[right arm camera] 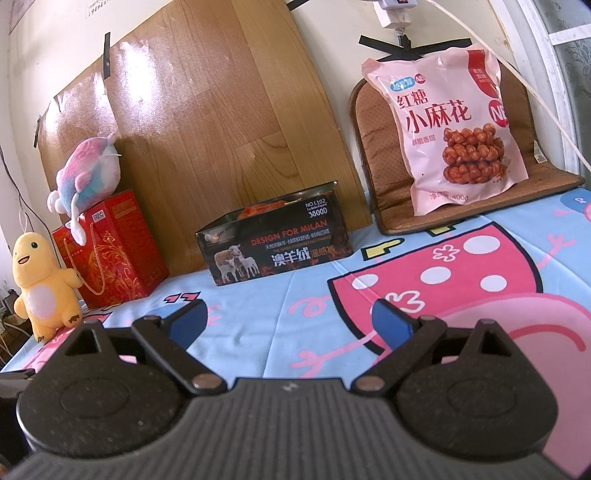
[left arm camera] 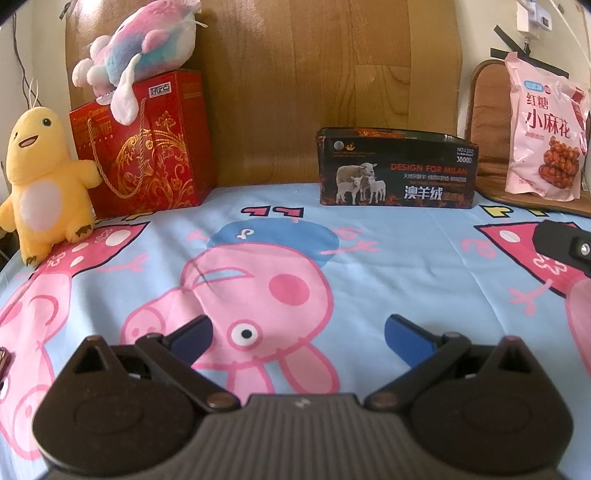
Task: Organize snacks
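A pink snack bag [right arm camera: 452, 129] with a fried-twist picture leans upright on a brown cushion [right arm camera: 373, 155] at the back right; it also shows in the left wrist view [left arm camera: 545, 129]. A black open-top box [right arm camera: 277, 242] with sheep on its front stands at the back middle, with something orange inside; the left wrist view shows the box [left arm camera: 397, 171] too. My left gripper [left arm camera: 297, 336] is open and empty above the cartoon sheet. My right gripper [right arm camera: 290, 321] is open and empty, well short of the box and the bag. Part of the right gripper [left arm camera: 565, 247] shows at the left view's right edge.
A red gift box [left arm camera: 144, 144] stands at the back left with a pink-blue plush [left arm camera: 144, 48] on top and a yellow plush [left arm camera: 44, 184] beside it. A wooden board [right arm camera: 207, 110] backs the surface. A power strip and cables [right arm camera: 395, 11] hang on the wall above the bag.
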